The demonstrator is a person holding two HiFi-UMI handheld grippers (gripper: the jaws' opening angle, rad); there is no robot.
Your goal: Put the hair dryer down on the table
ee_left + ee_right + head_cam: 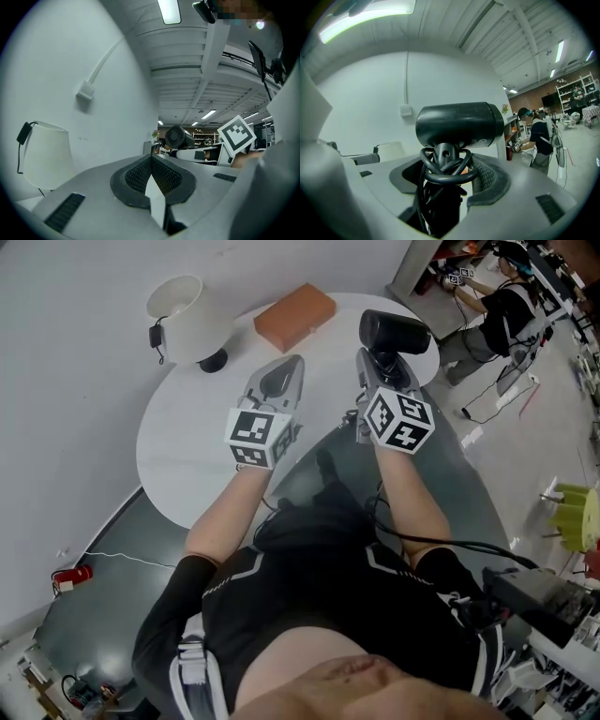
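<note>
A black hair dryer [394, 334] with its cord wound round the handle is held upright above the right edge of the round white table [187, 456]. My right gripper [380, 371] is shut on its handle. In the right gripper view the dryer's barrel [459, 124] lies crosswise over the jaws, with loops of cord between them [445, 180]. My left gripper [284, 371] hovers over the table's middle, shut and empty; in its own view the pads [140, 173] meet. The hair dryer [178, 137] shows beyond them to the right.
A white lamp [187, 315] stands at the table's far left, and a terracotta box [294, 315] lies at the far middle. A person [502, 315] works at a bench at the back right. Cables and a yellow object [577, 512] lie on the floor at right.
</note>
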